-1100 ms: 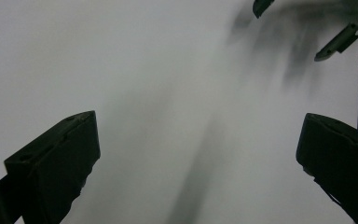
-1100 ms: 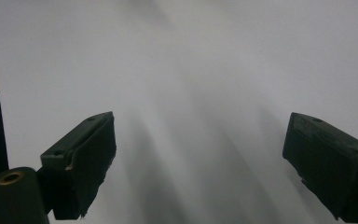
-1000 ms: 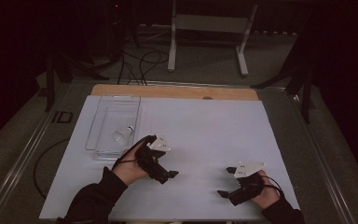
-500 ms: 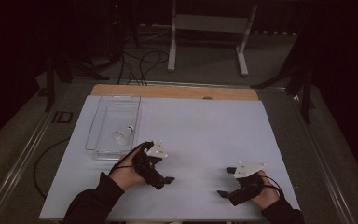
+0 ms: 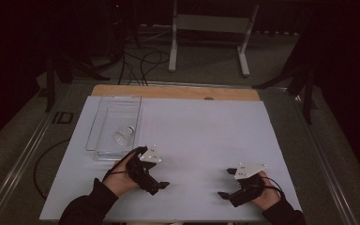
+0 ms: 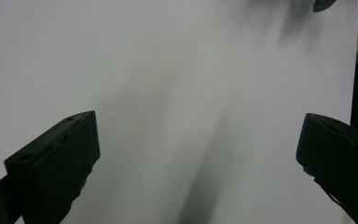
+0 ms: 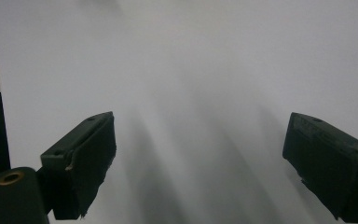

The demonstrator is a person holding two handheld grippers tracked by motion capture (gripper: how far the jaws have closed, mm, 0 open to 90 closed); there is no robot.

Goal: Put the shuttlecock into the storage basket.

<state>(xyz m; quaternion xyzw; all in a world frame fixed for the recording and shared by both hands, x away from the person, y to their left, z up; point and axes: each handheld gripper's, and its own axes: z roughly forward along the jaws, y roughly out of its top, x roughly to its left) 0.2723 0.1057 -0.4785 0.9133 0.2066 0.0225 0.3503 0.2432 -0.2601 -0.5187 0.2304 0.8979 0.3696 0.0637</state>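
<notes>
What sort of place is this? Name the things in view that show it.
Probably a lab or recording studio: a white table, floor cables, a metal stand in a dark room, and a hand-held left gripper.

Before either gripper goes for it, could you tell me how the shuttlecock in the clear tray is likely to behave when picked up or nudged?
The shuttlecock lies on its side in the clear tray, so a nudge would probably roll it in an arc around its small cork end. Its wide white skirt looks thin, so it is likely very light and easily crushed; gripping near the cork seems safer.
</notes>
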